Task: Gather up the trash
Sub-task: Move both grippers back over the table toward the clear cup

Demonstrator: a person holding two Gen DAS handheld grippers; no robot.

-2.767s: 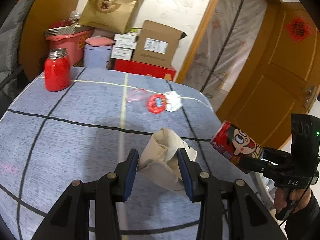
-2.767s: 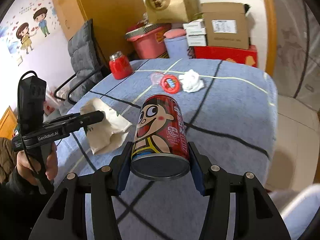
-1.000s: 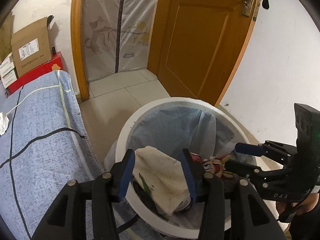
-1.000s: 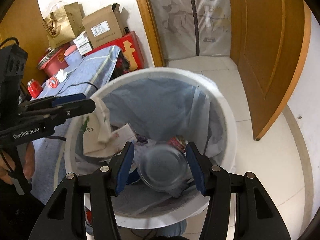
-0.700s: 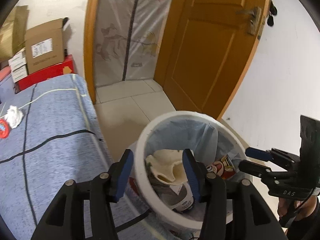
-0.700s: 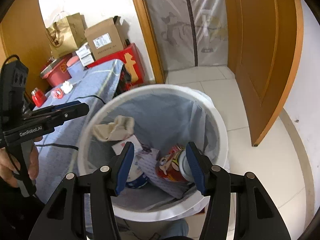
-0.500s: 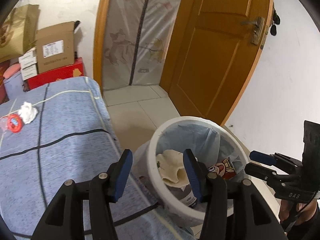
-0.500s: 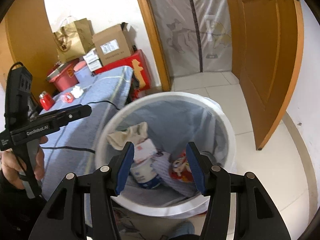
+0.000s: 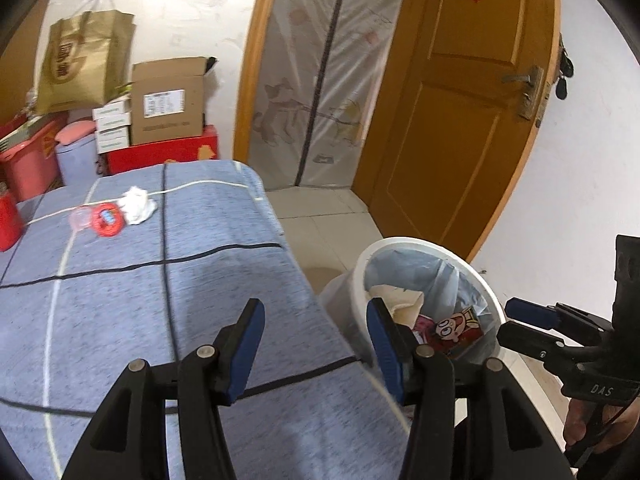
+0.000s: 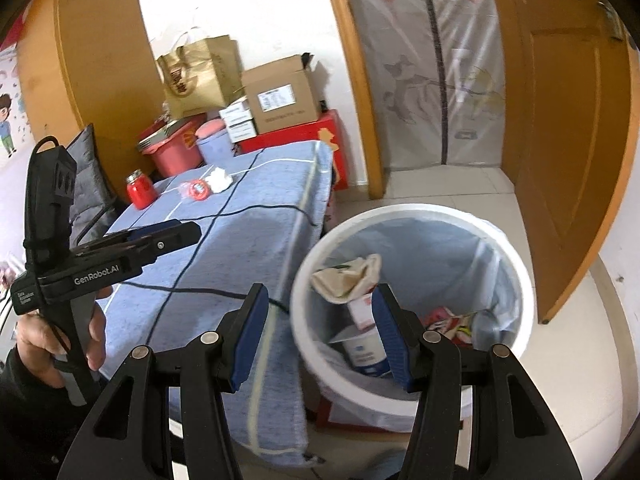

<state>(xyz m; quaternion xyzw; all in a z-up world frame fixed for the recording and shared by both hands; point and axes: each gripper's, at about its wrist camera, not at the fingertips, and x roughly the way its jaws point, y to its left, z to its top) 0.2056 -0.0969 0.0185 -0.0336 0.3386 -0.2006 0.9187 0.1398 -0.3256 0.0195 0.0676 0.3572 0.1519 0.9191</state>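
We hold both grippers empty: the left gripper (image 9: 316, 342) has its jaws apart with nothing between them, having just opened a little wider, and the right gripper (image 10: 318, 332) stands open too, gripping nothing. By our reading the task is partly done. The bin (image 10: 516, 264), just ahead of and below the right gripper, already holds a crumpled paper bag (image 10: 348, 274), a red cartoon can (image 9: 456, 330) and a white carton (image 10: 362, 350). What is left lies well ahead of the left gripper and off to its left, at the far end of the table (image 9: 224, 280): a white tissue wad (image 9: 137, 205), touching a red lid (image 9: 106, 220), with a clear pink cap (image 9: 79, 218) just beside that. The red jar (image 10: 139, 189) farther left may not be trash at all; we cannot tell. So we judge that the next trip goes back over the table toward those three small pieces. The table wears a blue-grey cloth crossed by black and pale lines, and its near corner hangs just beside the bin. Beyond its far end stand a cardboard box (image 9: 170, 100), a red box (image 9: 160, 154), a brown paper bag (image 9: 82, 66) and a pink tub (image 9: 26, 160). Ahead and to the right we see a curtained doorway (image 9: 316, 80), a wooden door (image 9: 460, 112) and pale floor tiles.
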